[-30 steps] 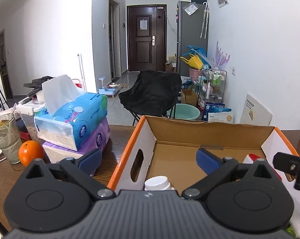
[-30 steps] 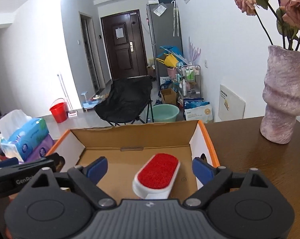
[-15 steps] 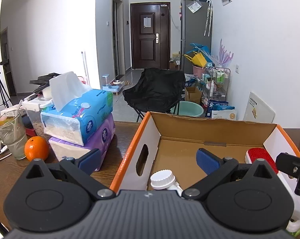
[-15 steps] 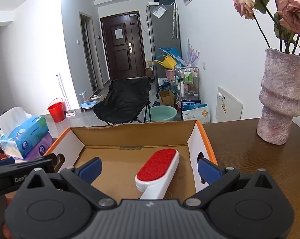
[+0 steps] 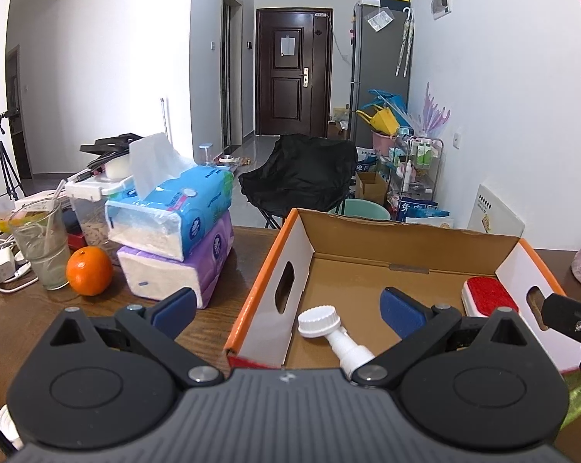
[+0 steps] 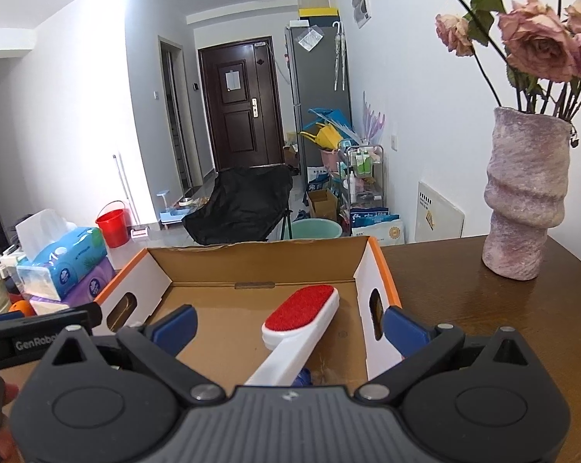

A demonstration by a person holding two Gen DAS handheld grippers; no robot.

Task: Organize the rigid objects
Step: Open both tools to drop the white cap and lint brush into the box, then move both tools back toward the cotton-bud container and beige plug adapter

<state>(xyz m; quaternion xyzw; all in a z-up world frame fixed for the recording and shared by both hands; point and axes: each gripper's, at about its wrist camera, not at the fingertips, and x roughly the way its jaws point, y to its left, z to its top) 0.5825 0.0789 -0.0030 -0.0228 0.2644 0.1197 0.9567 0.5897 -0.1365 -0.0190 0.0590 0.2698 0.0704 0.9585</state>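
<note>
Brown wood table (image 6: 464,289) carries the box (image 6: 383,266) mid-table, brush (image 6: 302,328) and white bottle (image 5: 336,335) inside. Tissues (image 5: 174,231) at left edge, vase (image 6: 522,200) at right. Left gripper (image 5: 290,310) and right gripper (image 6: 288,328) gape empty; right one's jaws just opened wider.

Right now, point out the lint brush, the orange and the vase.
lint brush (image 6: 302,310): right wrist view, on its red pad.
orange (image 5: 89,270): left wrist view, middle of the fruit.
vase (image 6: 524,196): right wrist view, mid-body.

White walls (image 5: 97,58), dark door (image 5: 292,77)
</note>
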